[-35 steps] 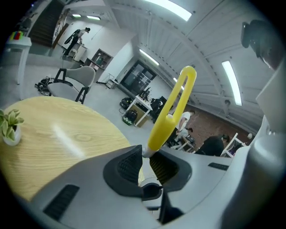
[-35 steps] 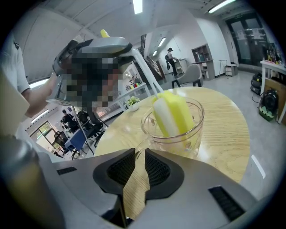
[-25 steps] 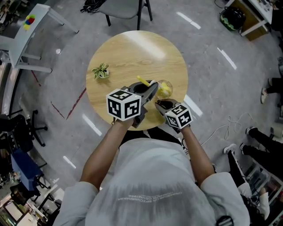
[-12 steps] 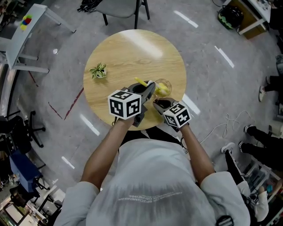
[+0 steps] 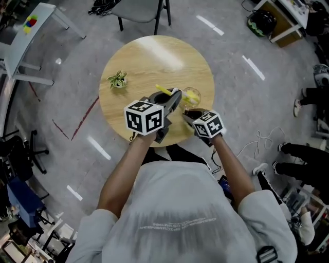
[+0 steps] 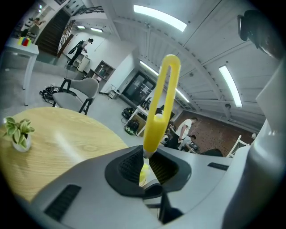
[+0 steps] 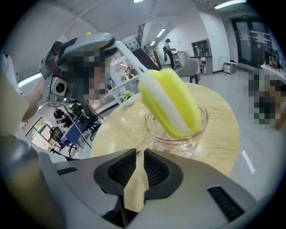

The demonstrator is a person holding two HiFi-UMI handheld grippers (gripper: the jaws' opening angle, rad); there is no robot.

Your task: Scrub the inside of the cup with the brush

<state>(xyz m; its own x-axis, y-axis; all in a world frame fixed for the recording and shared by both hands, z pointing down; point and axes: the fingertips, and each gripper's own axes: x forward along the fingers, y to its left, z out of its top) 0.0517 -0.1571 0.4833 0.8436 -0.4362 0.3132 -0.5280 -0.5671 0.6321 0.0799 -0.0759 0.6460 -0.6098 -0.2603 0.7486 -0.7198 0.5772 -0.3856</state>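
Note:
A clear glass cup stands on the round wooden table near its front edge. The head of the yellow and white brush dips into the cup at a slant. My left gripper is shut on the brush's yellow loop handle, just left of the cup. My right gripper sits in front of the cup with the cup's thin glass handle between its pads. Its jaws are opening slightly, and the pads still hug the handle.
A small potted plant stands on the table's left side. A chair is on the floor behind the table. People's legs and shoes show at the right. The table's front edge lies right under both grippers.
Cup, brush and both grippers keep almost the same places near the table's front edge. Only the head view has shifted a little.

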